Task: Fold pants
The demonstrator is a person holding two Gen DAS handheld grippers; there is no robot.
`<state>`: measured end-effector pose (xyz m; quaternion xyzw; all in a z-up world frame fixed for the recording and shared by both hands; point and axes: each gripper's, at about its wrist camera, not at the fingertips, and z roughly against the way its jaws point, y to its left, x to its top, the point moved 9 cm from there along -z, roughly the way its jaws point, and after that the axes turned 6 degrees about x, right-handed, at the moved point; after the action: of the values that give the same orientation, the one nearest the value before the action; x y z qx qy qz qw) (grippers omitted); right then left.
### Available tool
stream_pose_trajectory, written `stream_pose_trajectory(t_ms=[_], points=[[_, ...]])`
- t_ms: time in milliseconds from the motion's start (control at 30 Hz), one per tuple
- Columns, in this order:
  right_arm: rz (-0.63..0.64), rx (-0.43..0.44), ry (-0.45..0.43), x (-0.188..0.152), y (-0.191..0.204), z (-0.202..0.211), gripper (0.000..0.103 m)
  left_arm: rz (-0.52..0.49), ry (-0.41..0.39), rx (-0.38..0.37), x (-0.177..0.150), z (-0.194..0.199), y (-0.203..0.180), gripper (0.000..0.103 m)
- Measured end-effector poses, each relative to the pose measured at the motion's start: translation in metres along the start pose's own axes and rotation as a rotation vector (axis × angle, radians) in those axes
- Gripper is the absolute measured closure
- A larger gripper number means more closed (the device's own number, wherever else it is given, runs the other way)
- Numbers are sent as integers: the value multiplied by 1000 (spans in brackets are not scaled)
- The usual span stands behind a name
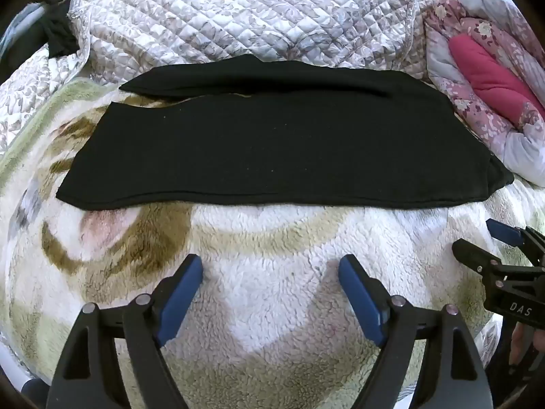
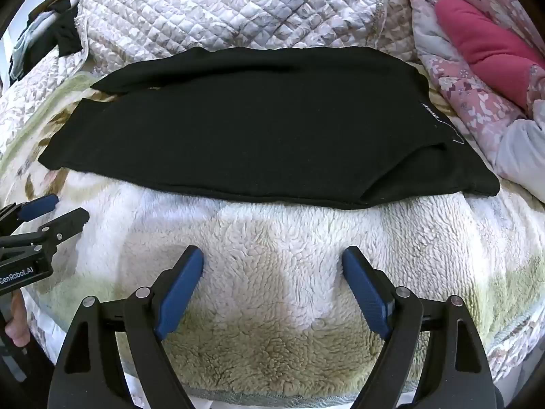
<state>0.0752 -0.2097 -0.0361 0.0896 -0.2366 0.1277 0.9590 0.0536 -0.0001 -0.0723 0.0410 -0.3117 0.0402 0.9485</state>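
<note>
Black pants (image 1: 272,150) lie flat across a fleece blanket (image 1: 272,238), legs side by side pointing left, waist at the right; they also show in the right wrist view (image 2: 259,129). A white logo (image 2: 439,119) sits near the waist. My left gripper (image 1: 270,272) is open and empty, hovering over the blanket just in front of the pants' near edge. My right gripper (image 2: 272,269) is open and empty too, in front of the waist half. Each gripper shows in the other's view, the right gripper (image 1: 483,238) at right and the left gripper (image 2: 64,208) at left.
A quilted floral cover (image 1: 245,17) is bunched behind the pants. A pink floral comforter with a magenta lining (image 1: 490,78) lies at the right. Dark clothes (image 1: 58,34) hang at the far left. The blanket (image 2: 272,238) stretches between the grippers and the pants.
</note>
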Motion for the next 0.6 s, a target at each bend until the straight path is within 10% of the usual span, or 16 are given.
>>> stream_pose_trajectory(t_ms=[600], points=[[-10,16,1,0,0,-1,18,3,2,-1,0,0,1,15]])
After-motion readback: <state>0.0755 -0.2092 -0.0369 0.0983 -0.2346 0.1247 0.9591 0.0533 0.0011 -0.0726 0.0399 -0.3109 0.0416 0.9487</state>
